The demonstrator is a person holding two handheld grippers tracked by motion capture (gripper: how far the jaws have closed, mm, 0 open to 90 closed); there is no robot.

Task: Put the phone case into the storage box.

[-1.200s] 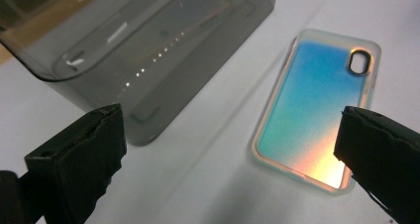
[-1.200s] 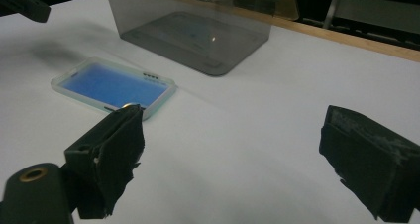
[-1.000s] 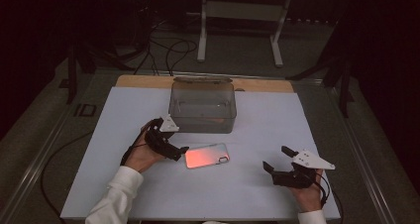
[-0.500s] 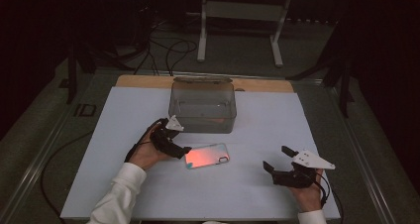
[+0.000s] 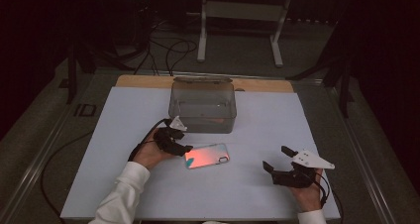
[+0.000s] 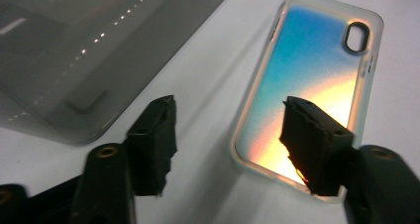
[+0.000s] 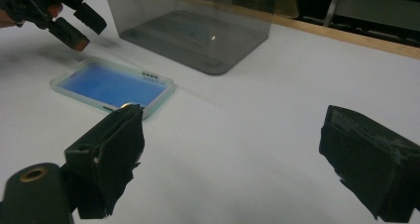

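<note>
At frame centre, the left gripper [image 5: 179, 140], jaws spread, straddled the iridescent phone case [image 5: 207, 155], seemingly to grasp it; the right gripper [image 5: 277, 159] waited open.

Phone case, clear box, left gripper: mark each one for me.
phone case [image 5: 207, 155], high view, middle of its iridescent back
clear box [image 5: 202, 116], high view, front wall
left gripper [image 6: 225, 135], left gripper view, midway between its jaws

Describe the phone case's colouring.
The phone case is iridescent, blue shading into yellow-orange, with a clear rim; best seen in the left gripper view.
</note>
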